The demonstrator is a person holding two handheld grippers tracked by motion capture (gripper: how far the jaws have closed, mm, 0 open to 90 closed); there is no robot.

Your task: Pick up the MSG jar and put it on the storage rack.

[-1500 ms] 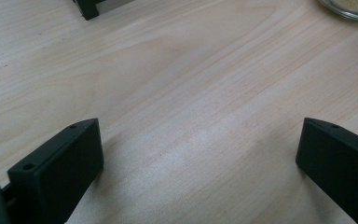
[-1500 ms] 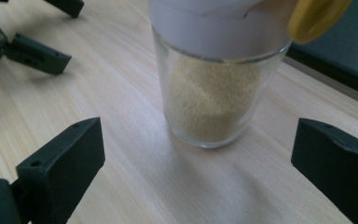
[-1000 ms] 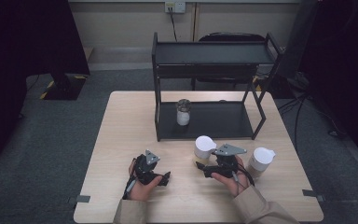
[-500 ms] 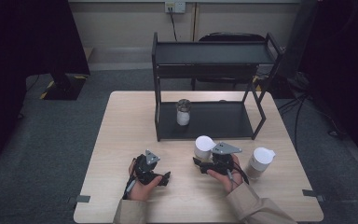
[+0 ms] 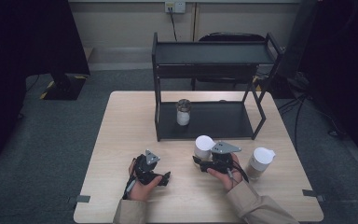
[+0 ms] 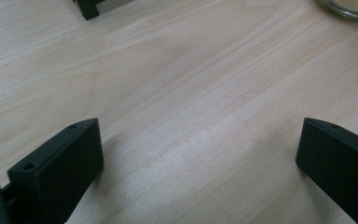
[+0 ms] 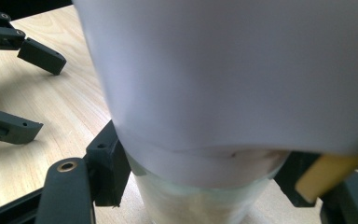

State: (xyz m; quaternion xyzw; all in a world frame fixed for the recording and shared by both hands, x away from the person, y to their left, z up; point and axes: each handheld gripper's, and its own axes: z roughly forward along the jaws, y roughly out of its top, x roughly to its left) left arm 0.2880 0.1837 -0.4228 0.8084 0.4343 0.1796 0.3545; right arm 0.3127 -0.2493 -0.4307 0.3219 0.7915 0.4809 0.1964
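Note:
A jar with a white lid [image 5: 203,143] stands upright on the wooden table [image 5: 121,140], in front of the black rack. My right gripper [image 5: 201,159] is shut on its glass body below the lid; its jaws have just been closing with the jar between them. In the right gripper view the jar [image 7: 223,70] fills the space between the jaws of the right gripper [image 7: 200,182], and both pads press on the glass. My left gripper [image 5: 164,178] rests low over the table to the left, open, and between the jaws of the left gripper [image 6: 200,154] there is only bare wood.
A second white-lidded jar [image 5: 260,162] stands right of my right hand. A smaller jar with a grey lid [image 5: 182,112] sits on the lower shelf of the black two-level rack [image 5: 223,119]. A rack foot [image 6: 88,7] and a jar base [image 6: 354,5] edge the left gripper view.
The right gripper has shifted slightly left and its jaws have closed on the white-lidded jar. The left hand and the other jars have kept still.

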